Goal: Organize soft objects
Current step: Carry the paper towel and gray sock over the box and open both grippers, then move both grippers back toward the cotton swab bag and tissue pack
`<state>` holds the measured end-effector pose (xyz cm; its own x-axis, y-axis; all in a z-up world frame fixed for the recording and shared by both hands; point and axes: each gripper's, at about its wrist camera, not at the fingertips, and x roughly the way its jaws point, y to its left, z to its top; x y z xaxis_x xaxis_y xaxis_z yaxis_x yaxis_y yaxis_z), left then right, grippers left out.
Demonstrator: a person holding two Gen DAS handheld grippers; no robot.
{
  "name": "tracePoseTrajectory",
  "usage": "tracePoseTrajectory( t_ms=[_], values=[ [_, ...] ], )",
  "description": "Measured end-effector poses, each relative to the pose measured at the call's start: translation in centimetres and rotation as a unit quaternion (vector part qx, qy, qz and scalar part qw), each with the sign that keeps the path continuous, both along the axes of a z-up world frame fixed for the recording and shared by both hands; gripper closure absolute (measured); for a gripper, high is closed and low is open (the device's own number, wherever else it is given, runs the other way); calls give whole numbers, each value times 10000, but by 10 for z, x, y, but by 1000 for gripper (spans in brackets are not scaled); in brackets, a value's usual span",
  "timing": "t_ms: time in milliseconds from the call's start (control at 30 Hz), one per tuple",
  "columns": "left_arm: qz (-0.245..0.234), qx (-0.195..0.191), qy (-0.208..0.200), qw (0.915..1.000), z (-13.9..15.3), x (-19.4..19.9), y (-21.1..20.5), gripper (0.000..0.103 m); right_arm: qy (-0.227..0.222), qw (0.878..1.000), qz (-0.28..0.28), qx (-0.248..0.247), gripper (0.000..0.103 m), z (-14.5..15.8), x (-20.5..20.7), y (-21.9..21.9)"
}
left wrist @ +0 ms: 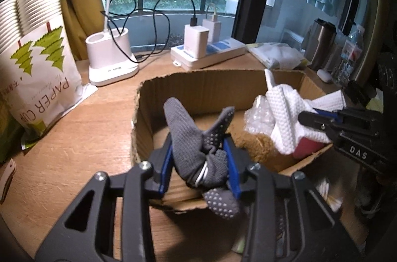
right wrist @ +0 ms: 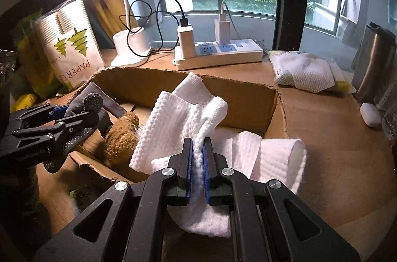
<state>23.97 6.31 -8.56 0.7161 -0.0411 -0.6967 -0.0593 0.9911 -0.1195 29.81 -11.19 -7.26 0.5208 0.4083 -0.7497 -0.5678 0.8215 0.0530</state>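
Left wrist view: left claw point(left wrist: 201, 162) pinches bunched grey dotted glove point(left wrist: 188, 135) at lower centre of frame, over near wall of open cardboard box point(left wrist: 198, 91) on wooden table point(left wrist: 82, 135). Right wrist view: right claw point(right wrist: 197, 162) pressed together on white textured cloth point(right wrist: 173, 123) at frame centre, cloth draping into box. Brown plush toy point(right wrist: 120, 138) lies inside box, left of cloth. Paper cup pack point(left wrist: 37, 63) stands at frame left; power strip point(right wrist: 223, 53) behind box.
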Motion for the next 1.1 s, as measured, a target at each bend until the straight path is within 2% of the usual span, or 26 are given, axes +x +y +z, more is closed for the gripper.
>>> tracePoseTrajectory(
  t_ms=[167,233,300,333,400,433,500,533,800,933,1033,1100],
  values=[
    [-6,-96,98,9999,1,2,1,58,74,9999,-97,21,93,0,2,-1],
    [22,-112,93,9999,4,2,0,51,82,9999,-130,14,90,1,2,-1],
    [78,-83,66,9999,7,1,-1,50,67,9998,-162,35,80,4,1,-3],
    [90,-87,50,9999,9,0,-1,50,47,9998,-189,51,69,6,0,-4],
    [121,-79,26,9999,12,-1,-1,49,36,9997,-238,104,58,9,-1,-7],
    [130,-70,8,9999,14,-3,-1,43,39,9996,-266,117,55,10,-2,-9],
    [132,-99,-53,9999,17,-6,-1,27,10,9995,-300,123,54,13,-4,-11],
    [144,-133,-93,9998,19,-8,0,26,3,9995,-301,128,53,14,-5,-12],
    [229,-189,-320,9990,37,-24,-2,25,-170,9993,-300,151,50,28,-21,-16],
    [168,-187,-447,9987,46,-34,-8,23,-303,9988,-329,198,45,40,-30,-22],
    [140,-241,-578,9979,55,-44,-11,12,-440,9981,-368,227,43,50,-39,-27],
    [123,-288,-655,9974,62,-51,-13,11,-503,9976,-393,253,42,57,-45,-31]
  ],
)
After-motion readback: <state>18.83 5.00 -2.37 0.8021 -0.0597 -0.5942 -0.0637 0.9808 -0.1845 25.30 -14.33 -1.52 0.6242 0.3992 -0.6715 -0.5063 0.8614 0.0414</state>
